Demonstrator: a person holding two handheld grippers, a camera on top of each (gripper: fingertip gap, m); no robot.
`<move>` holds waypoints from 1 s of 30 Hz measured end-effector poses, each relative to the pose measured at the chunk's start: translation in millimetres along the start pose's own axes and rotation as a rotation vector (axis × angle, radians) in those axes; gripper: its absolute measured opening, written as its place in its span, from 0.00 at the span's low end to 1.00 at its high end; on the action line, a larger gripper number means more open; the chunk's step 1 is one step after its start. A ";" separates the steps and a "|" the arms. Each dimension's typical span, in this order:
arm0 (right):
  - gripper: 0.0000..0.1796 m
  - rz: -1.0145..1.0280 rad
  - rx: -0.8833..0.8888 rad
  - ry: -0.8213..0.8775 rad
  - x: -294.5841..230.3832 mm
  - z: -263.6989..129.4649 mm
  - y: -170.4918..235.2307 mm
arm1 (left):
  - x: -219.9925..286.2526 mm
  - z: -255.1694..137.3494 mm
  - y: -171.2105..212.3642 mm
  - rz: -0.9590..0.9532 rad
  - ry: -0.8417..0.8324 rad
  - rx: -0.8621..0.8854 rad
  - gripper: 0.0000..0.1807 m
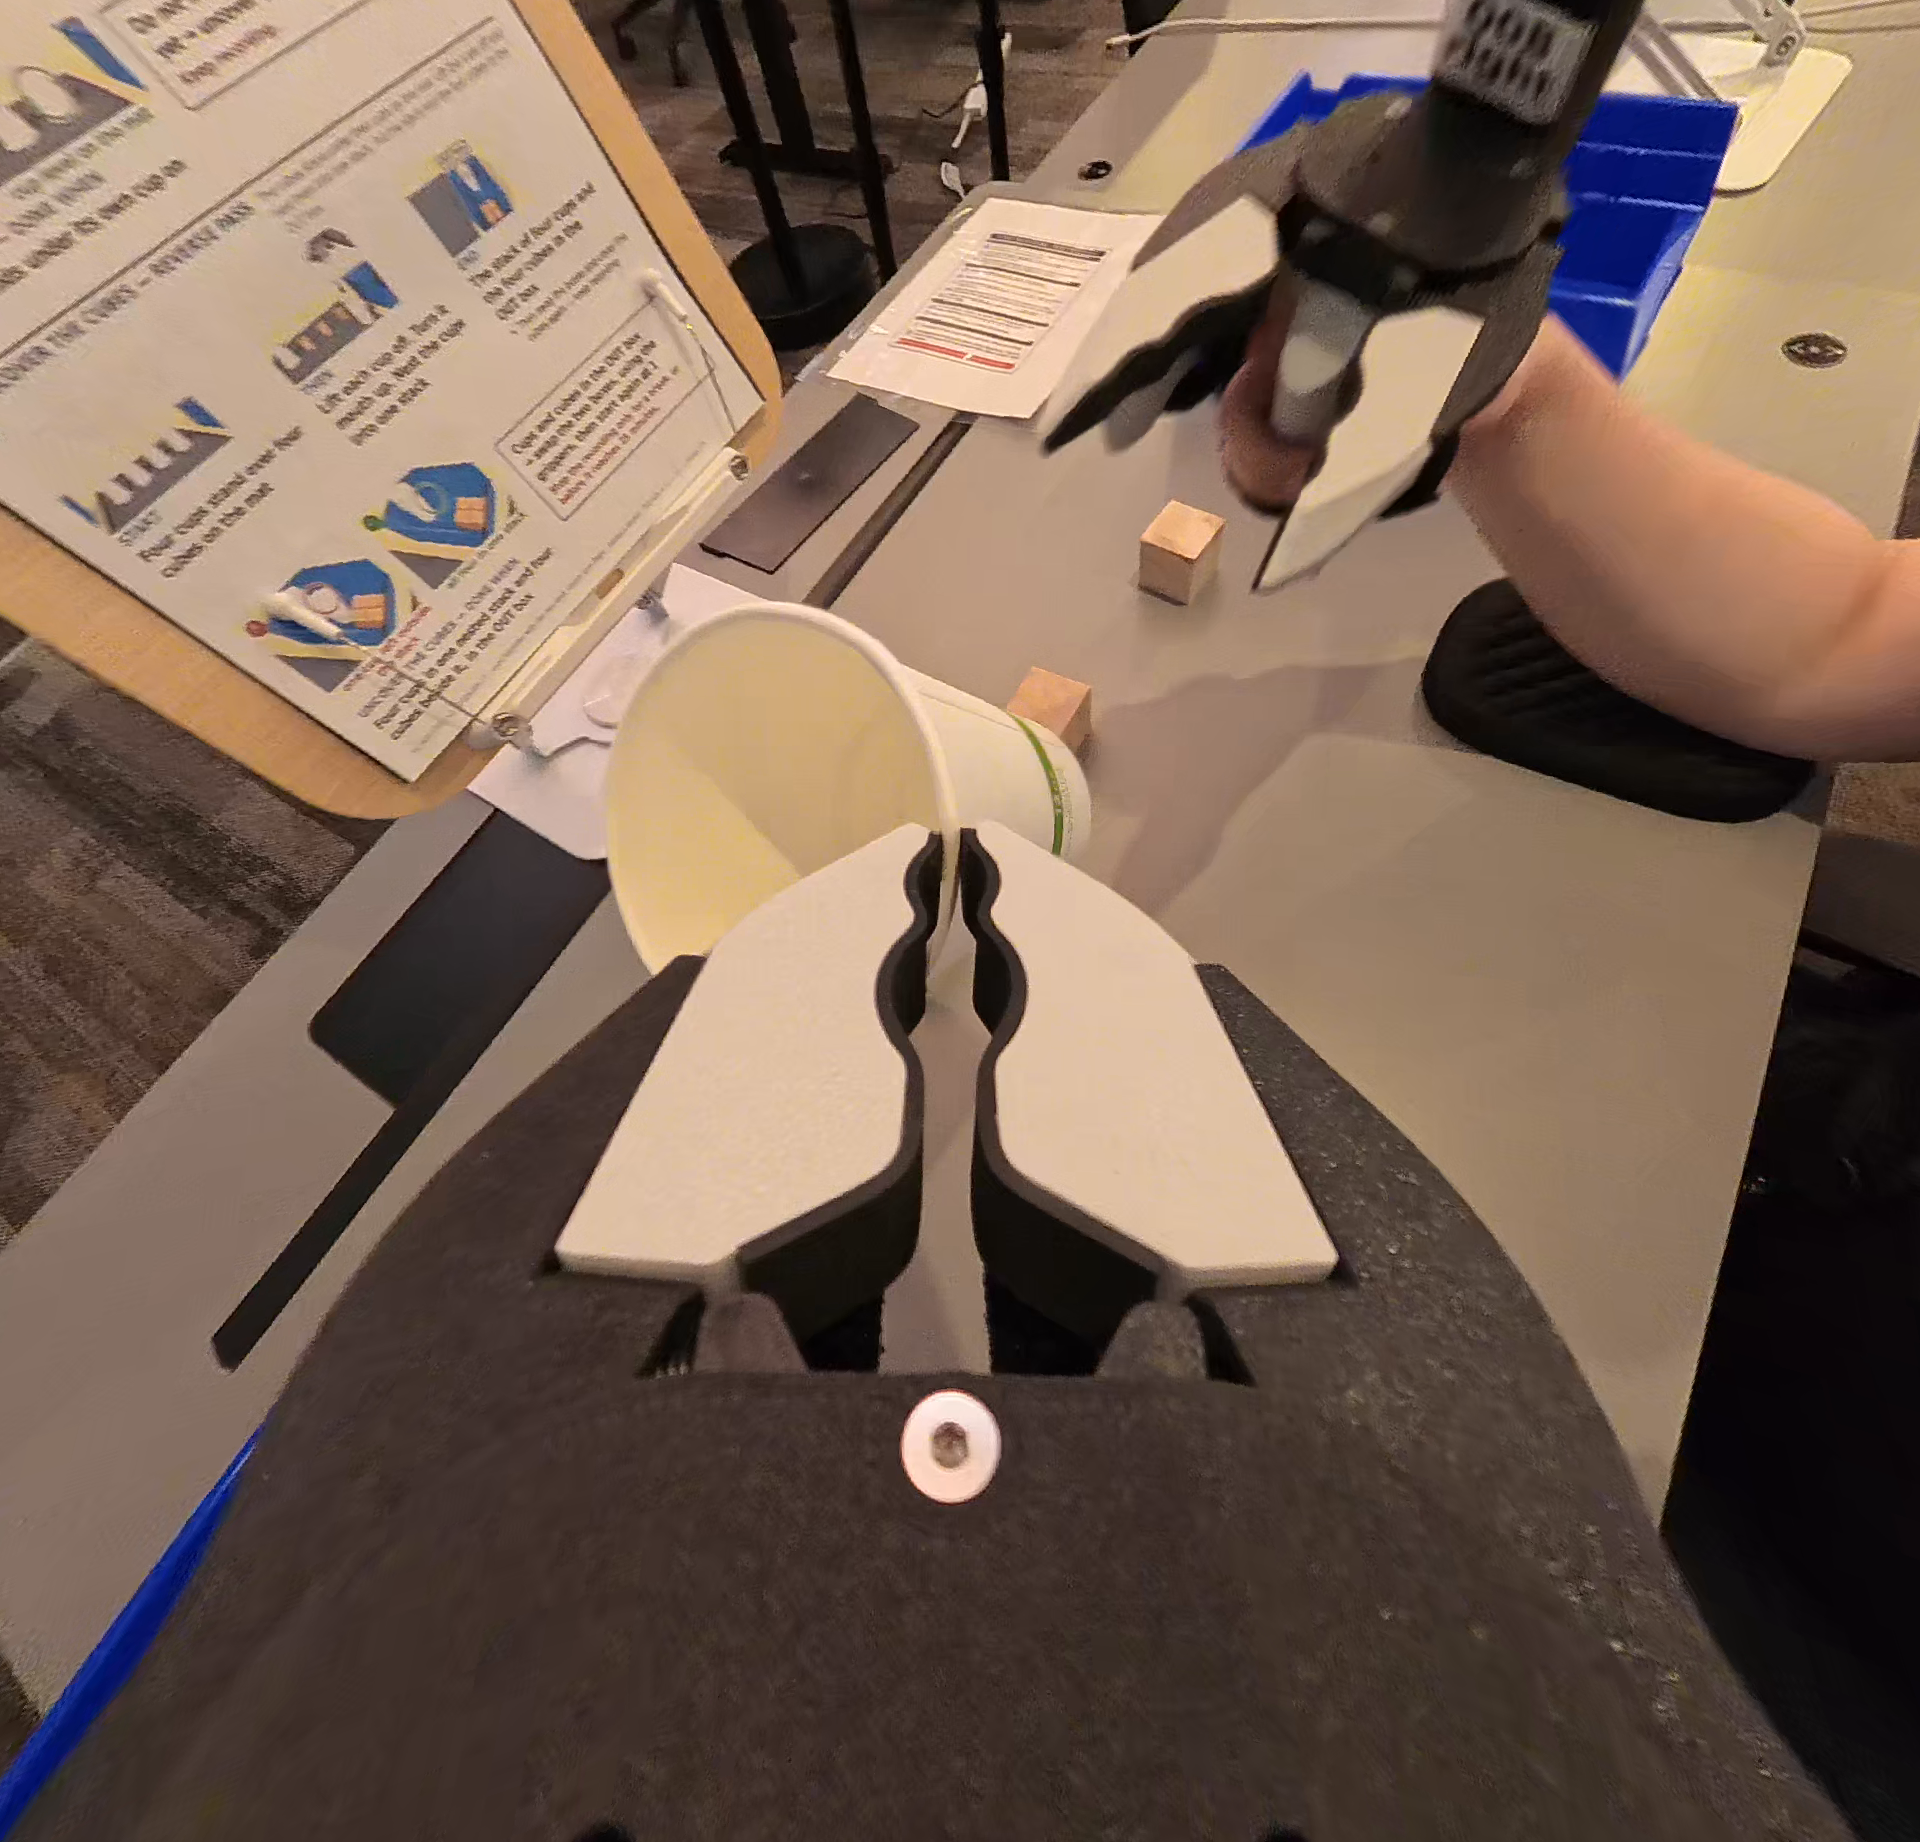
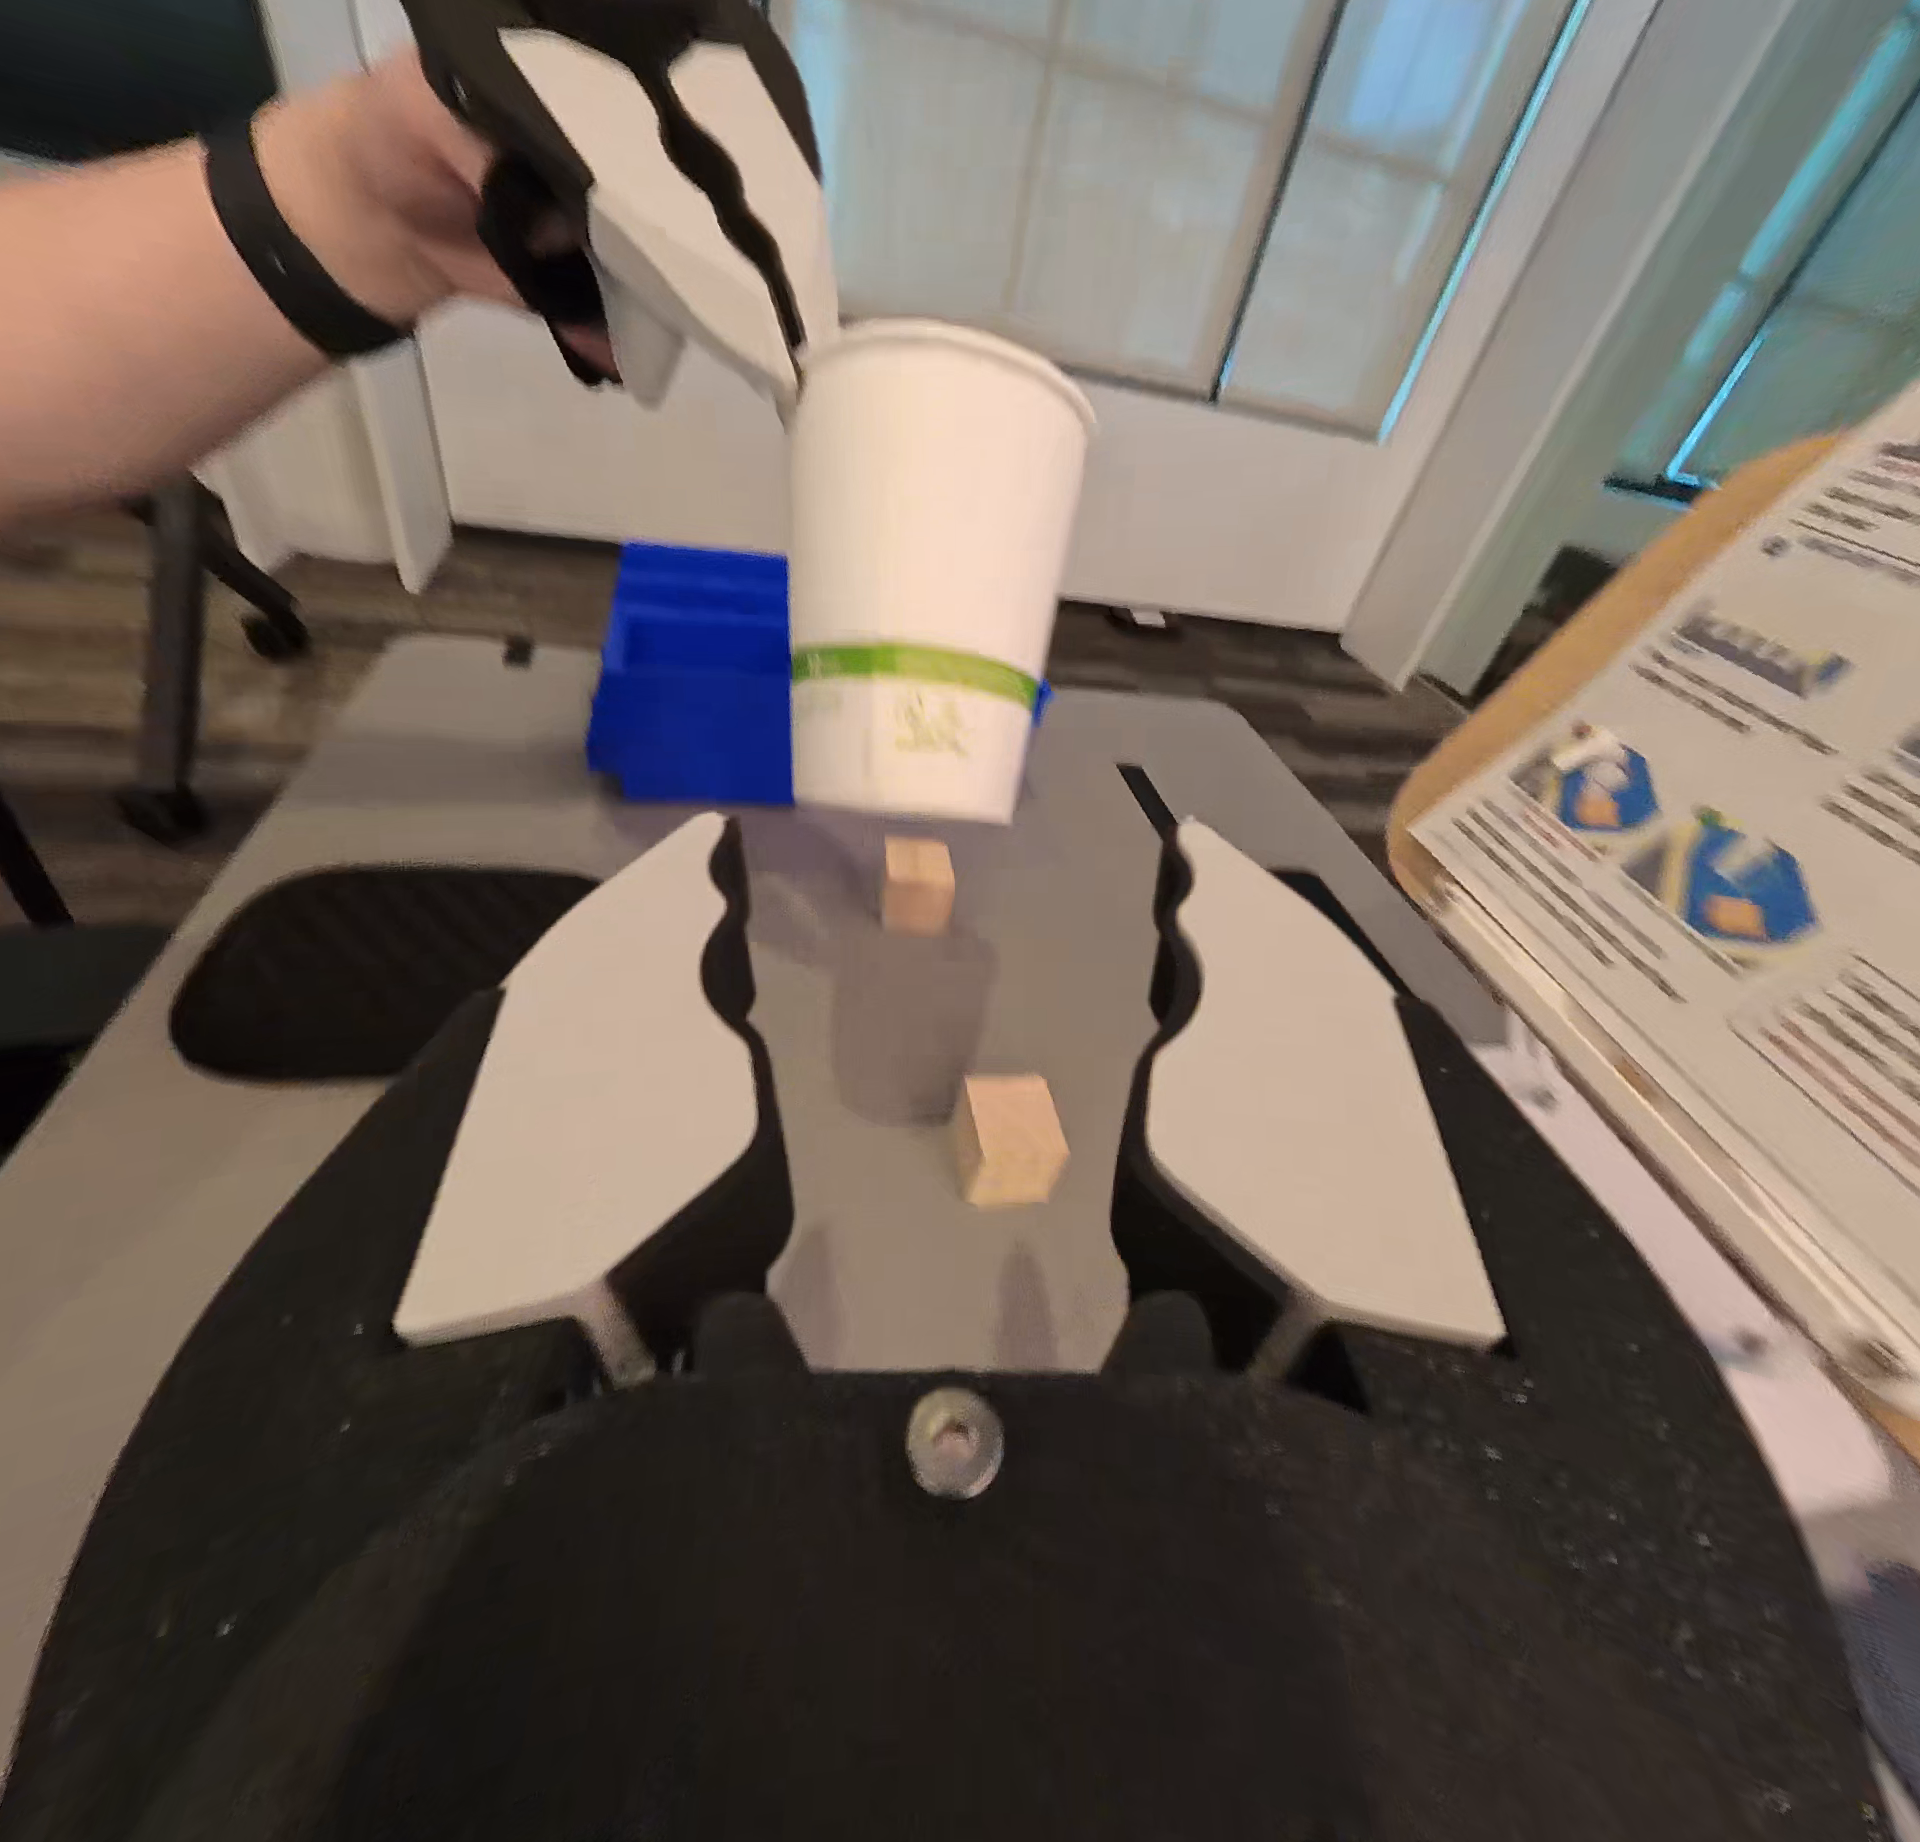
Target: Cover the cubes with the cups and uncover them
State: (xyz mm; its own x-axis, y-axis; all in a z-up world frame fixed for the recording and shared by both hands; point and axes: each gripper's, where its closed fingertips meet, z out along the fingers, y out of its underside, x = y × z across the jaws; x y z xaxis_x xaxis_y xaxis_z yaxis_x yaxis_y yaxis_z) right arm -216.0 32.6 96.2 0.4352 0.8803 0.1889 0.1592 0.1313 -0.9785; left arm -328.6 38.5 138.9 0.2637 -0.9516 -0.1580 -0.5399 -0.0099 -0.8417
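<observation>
**Left hand-held gripper lifts a paper cup clear of two bare cubes**

The left hand-held gripper (image 1: 951, 842) is closed on the rim of a white paper cup (image 1: 821, 784), one finger inside the mouth and the other outside the wall. The right wrist view shows the same cup (image 2: 920, 566) hanging mouth-up in the air above the grey bench (image 2: 260, 1117), its base with the green band lowest, and clear of the surface. A hand (image 2: 364, 203) wearing a black wristband holds that gripper from the upper left of this view.

Two wooden cubes stand uncovered on the bench. The farther cube (image 2: 917, 885) sits just below and behind the cup's base as the right wrist view has it; the nearer cube (image 2: 1010, 1138) lies between the spread fingers of the right hand-held gripper (image 2: 951, 847), closer to its right finger but touching neither. That gripper is open and holds nothing. In the left wrist view it (image 1: 1153, 504) hovers above the bench, tips pointed down, near one cube (image 1: 1179, 551), while the other cube (image 1: 1055, 706) peeks out behind the cup.

A blue bin (image 2: 691, 691) stands at the bench's far end behind the cup, a black pad (image 2: 343, 961) lies to the left, and an instruction board (image 1: 312, 317) leans at the bench's edge.
</observation>
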 end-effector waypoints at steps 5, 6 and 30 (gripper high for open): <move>0.52 0.099 0.038 -0.033 -16.2 49.5 21.0 | 12.5 11.9 -4.0 -0.002 0.052 -0.001 0.02; 0.54 0.116 0.043 -0.036 -18.4 55.6 24.8 | 15.6 13.6 -5.0 0.006 0.060 -0.002 0.01; 0.42 -0.192 -0.044 -0.061 -31.5 34.0 18.0 | 78.7 45.0 14.2 -0.018 0.152 0.179 0.01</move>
State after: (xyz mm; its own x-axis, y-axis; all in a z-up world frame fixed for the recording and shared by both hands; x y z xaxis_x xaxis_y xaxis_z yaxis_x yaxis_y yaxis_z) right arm -256.9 22.7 69.9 0.3384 0.8673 0.3651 0.2731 0.2808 -0.9201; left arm -279.5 -22.7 91.3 0.1412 -0.9872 -0.0743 -0.3820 0.0150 -0.9240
